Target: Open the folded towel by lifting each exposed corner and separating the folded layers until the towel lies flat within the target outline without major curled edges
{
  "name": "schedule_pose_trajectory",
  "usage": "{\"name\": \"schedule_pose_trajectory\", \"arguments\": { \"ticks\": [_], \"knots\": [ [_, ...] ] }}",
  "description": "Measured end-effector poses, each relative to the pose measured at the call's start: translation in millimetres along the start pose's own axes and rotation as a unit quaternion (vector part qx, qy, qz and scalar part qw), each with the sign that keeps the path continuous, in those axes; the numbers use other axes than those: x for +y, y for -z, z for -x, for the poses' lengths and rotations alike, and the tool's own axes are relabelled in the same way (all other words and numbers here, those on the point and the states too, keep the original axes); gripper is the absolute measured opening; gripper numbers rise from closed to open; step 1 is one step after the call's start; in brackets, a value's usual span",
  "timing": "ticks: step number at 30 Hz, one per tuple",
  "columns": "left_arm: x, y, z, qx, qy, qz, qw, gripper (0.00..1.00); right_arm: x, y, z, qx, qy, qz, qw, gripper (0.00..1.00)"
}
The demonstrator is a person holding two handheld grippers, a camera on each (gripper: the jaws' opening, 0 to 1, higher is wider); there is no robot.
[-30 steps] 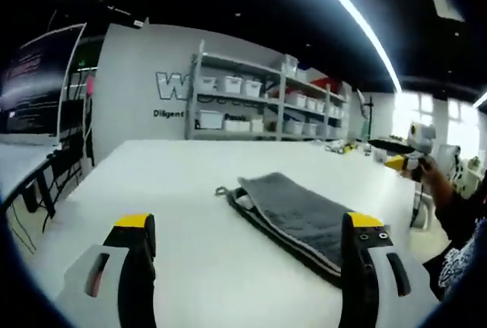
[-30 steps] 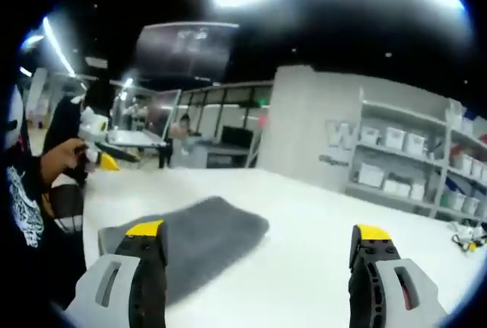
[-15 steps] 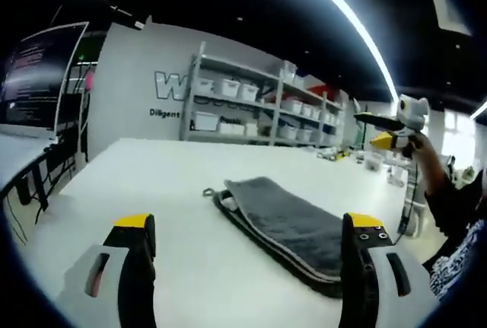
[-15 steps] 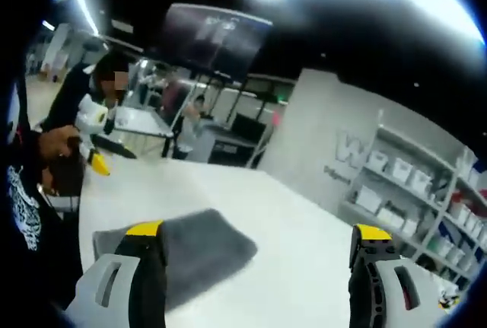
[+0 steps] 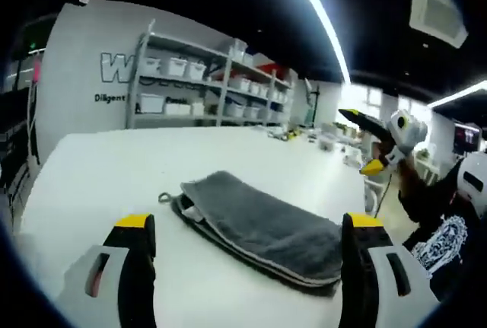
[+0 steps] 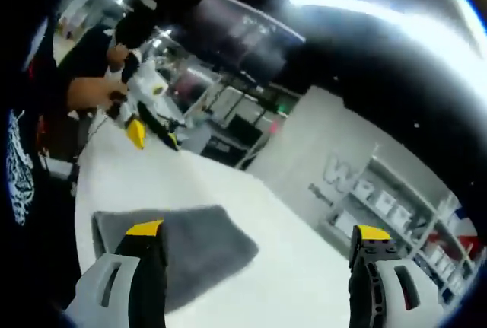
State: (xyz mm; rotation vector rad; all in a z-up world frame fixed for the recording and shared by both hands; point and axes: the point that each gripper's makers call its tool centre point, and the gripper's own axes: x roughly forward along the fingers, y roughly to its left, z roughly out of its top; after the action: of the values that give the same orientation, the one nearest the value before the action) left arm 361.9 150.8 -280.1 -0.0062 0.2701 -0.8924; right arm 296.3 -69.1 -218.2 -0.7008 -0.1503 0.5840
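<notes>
The near end of the grey towel disappears behind the left tool's right jaw. Seen from the right tool, the towel's near corner sits behind that tool's left jaw, everything smeared. Beyond the towel, the wall lettering is partly hidden by shelving.

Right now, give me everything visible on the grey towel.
The grey towel looks like soft terry cloth, folded into a long flat stack; pale layer edges show along its near side. A small hanging loop sticks out at the far left corner. It lies flat on the white table, touching nothing else. The left gripper and right gripper both hover open, clear of it. In the right gripper view the towel sits partly behind a jaw.
</notes>
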Motion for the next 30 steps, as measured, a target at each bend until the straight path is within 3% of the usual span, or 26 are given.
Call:
{"name": "schedule_pose_trajectory", "arguments": {
  "ticks": [6,12,15,18,23,26,30],
  "knots": [
    [7.9,-20.0,-13.1,-0.011,0.020,-0.039,0.9990,1.00,28.6,-6.0,8.2,0.002,0.015,0.048,0.9988,1.00],
    [15.9,-25.4,-22.3,-0.015,0.033,-0.041,0.9985,1.00,61.1,11.2,8.0,0.014,0.005,0.085,0.9963,1.00],
    [9.4,-25.4,-29.1,-0.011,0.076,-0.035,0.9964,1.00,76.4,13.8,9.6,0.005,0.007,0.124,0.9923,1.00],
    [15.8,-27.6,-39.6,-0.012,0.085,-0.023,0.9961,1.00,93.5,21.7,11.9,0.010,0.007,0.159,0.9872,1.00],
    [20.2,-25.9,-57.9,-0.006,0.099,-0.012,0.9950,1.00,107.2,31.8,15.9,0.016,0.025,0.182,0.9828,1.00],
    [22.5,-28.7,-67.5,-0.011,0.091,-0.018,0.9956,1.00,114.2,35.6,19.3,0.017,0.029,0.222,0.9744,1.00],
    [19.0,-28.0,-73.2,-0.010,0.089,-0.018,0.9958,1.00,118.2,41.6,20.6,0.022,0.025,0.232,0.9721,1.00]
  ]
}}
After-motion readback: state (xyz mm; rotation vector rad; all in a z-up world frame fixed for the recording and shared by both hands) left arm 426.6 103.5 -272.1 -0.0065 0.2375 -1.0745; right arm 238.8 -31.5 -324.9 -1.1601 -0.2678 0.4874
